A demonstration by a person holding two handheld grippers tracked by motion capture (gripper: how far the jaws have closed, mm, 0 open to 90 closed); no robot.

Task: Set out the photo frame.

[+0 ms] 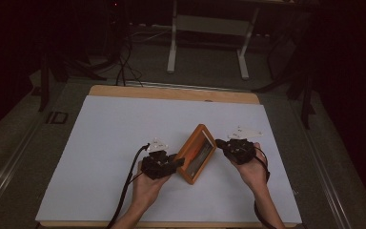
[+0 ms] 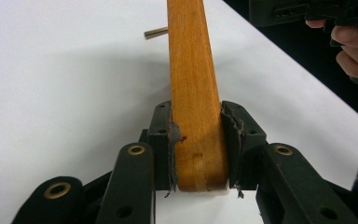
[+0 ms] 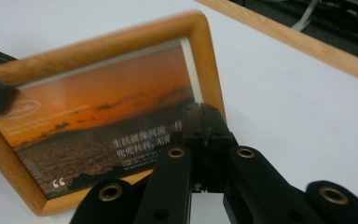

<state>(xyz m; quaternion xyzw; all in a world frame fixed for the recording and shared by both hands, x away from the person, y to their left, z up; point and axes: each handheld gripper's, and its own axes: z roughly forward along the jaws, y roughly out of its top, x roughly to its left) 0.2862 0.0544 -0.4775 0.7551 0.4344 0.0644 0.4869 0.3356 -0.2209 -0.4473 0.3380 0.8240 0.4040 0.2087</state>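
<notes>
A wooden picture frame stands tilted on the white counter, a little right of centre and low in the high view, between the two grippers. Its long side runs from lower left to upper right in that picture, and the glass faces the right of the frame.

The left gripper sits at the frame's lower left edge, held by the left hand that comes up from the bottom of the picture. In the left gripper view the wooden edge rises straight up the middle of the picture, and the two fingers press on it from both sides, so this gripper is clamped on the picture frame. A small metal peg sticks out from the wood at the upper left of that view.

The right gripper lies just beside the frame's upper right end, held by the right hand. In the right gripper view its fingers are pressed together with nothing between them, in front of the lower right corner of the frame. There the glass shows an orange sunset photo with pale lettering, and the counter's wooden rim crosses the upper right corner.
</notes>
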